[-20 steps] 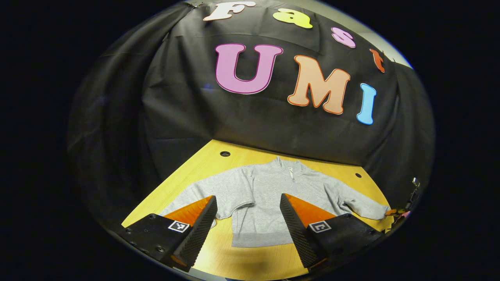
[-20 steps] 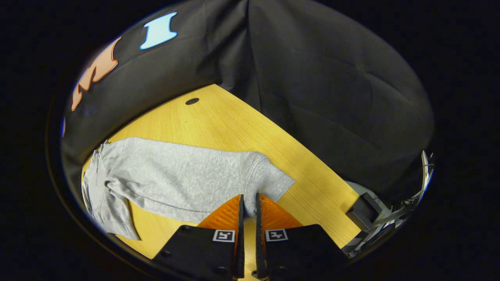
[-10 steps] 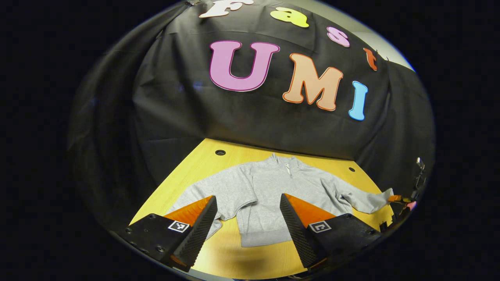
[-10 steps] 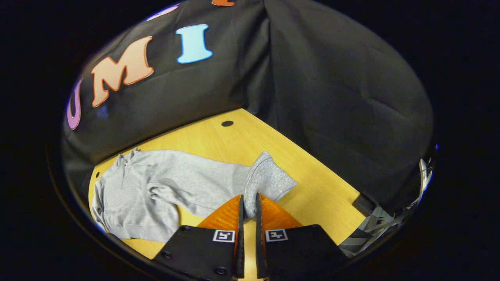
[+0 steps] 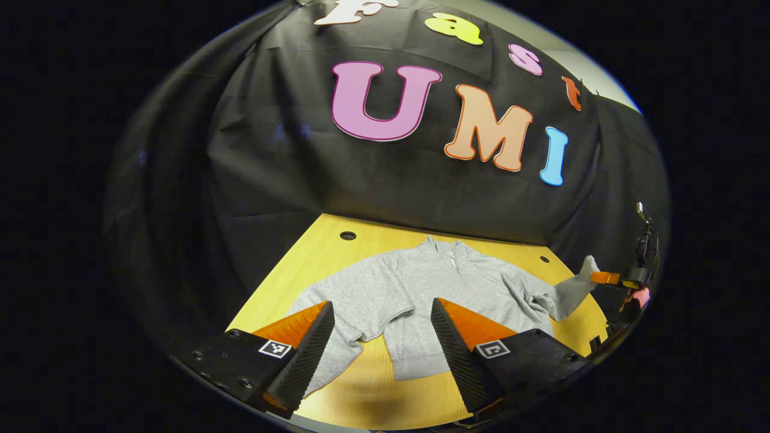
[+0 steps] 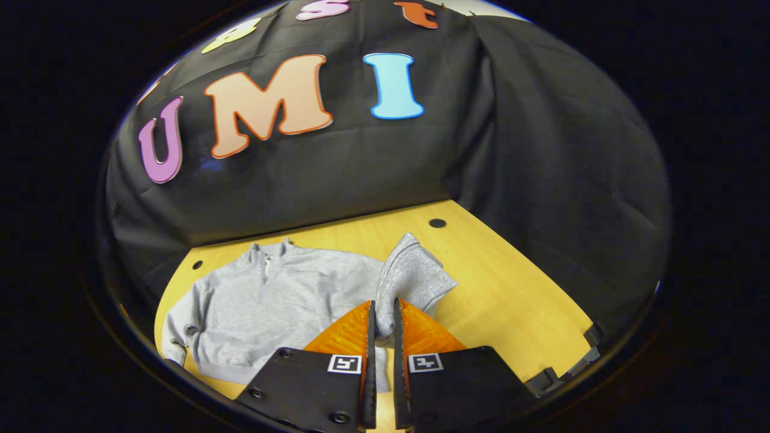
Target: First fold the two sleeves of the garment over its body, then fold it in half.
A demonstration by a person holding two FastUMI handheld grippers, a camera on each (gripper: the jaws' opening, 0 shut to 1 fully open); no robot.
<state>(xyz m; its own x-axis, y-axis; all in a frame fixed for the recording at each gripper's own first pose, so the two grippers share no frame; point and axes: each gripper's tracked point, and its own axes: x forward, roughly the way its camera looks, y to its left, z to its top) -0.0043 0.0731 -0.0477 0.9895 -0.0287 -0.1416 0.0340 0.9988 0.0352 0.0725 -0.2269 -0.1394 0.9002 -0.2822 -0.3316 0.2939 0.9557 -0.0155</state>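
A grey sweatshirt with a short zip collar lies face up on the yellow table. My left gripper is open and hovers above the sweatshirt's near hem, with the left sleeve lying flat by its left finger. In the right gripper view my right gripper is shut on the right sleeve near the cuff, which is lifted off the table and stands up over the sweatshirt. In the left gripper view the same raised sleeve shows at the far right, held by the right gripper.
The black cloth wall closes the table at the back and sides. Small round holes sit in the tabletop near its far edge. Bare wood lies to the right of the sweatshirt.
My right gripper has lifted the right sleeve off the table and carried it toward the sweatshirt's body. The left gripper stays open and has shifted only slightly.
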